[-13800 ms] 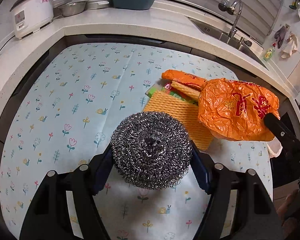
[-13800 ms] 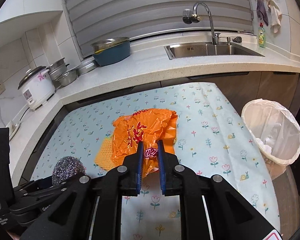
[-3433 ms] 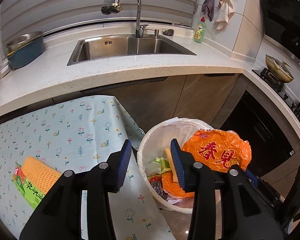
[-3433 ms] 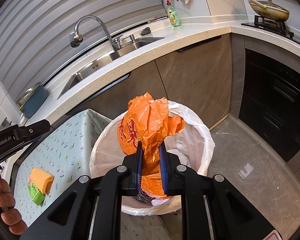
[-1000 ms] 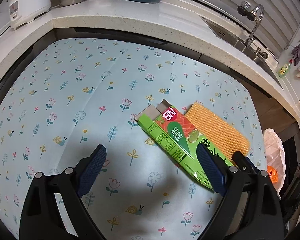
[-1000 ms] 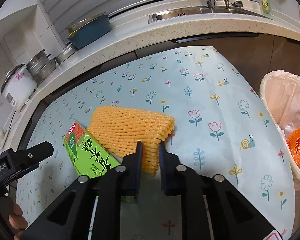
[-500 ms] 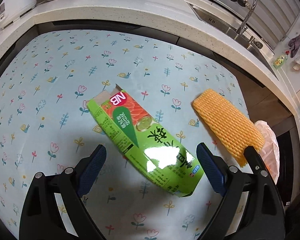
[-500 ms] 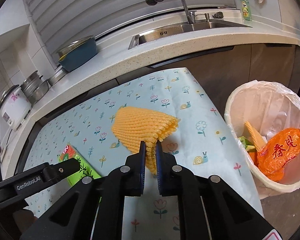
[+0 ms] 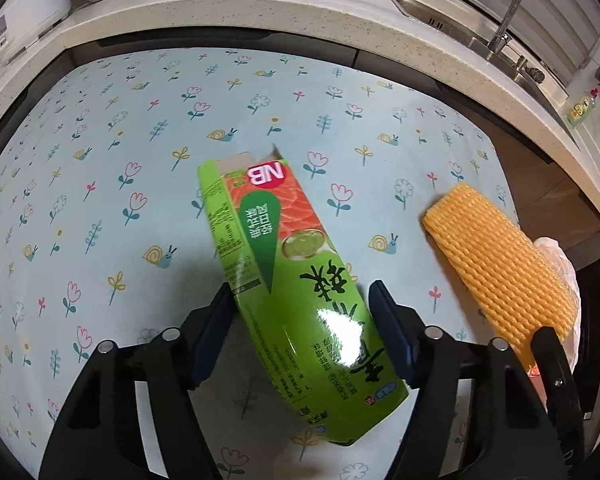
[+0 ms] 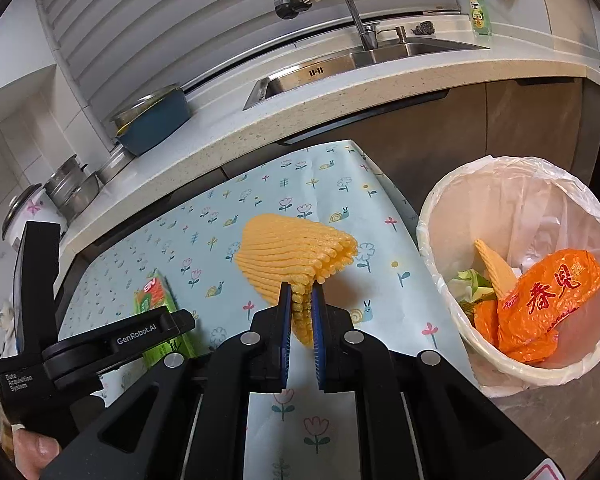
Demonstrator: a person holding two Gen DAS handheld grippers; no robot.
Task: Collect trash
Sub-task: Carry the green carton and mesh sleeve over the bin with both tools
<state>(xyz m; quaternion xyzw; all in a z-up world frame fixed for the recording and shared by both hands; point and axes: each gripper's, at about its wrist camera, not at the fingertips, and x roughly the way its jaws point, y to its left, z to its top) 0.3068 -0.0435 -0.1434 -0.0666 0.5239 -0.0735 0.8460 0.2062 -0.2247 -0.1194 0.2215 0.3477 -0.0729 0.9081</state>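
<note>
Left claw (image 9: 302, 322) closes around the green carton (image 9: 288, 280) at frame centre; right claw (image 10: 301, 312), nearly shut, pinches the yellow foam net (image 10: 292, 260) left of the lined bin (image 10: 452, 208).

I'm reading "NB" in white on the red end of the green carton (image 9: 296, 280). I'm seeing "GenRobot.AI" and "Data Acquisition System" on the left gripper (image 10: 112, 344). Red Chinese characters are showing on the orange bag (image 10: 548, 296) in the bin (image 10: 460, 184).

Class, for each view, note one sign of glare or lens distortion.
Left wrist view: white glare patch on the glossy green carton; the counter edge bows into a curve. Right wrist view: dark corners, and the counter edge curves; no strong glare.
</note>
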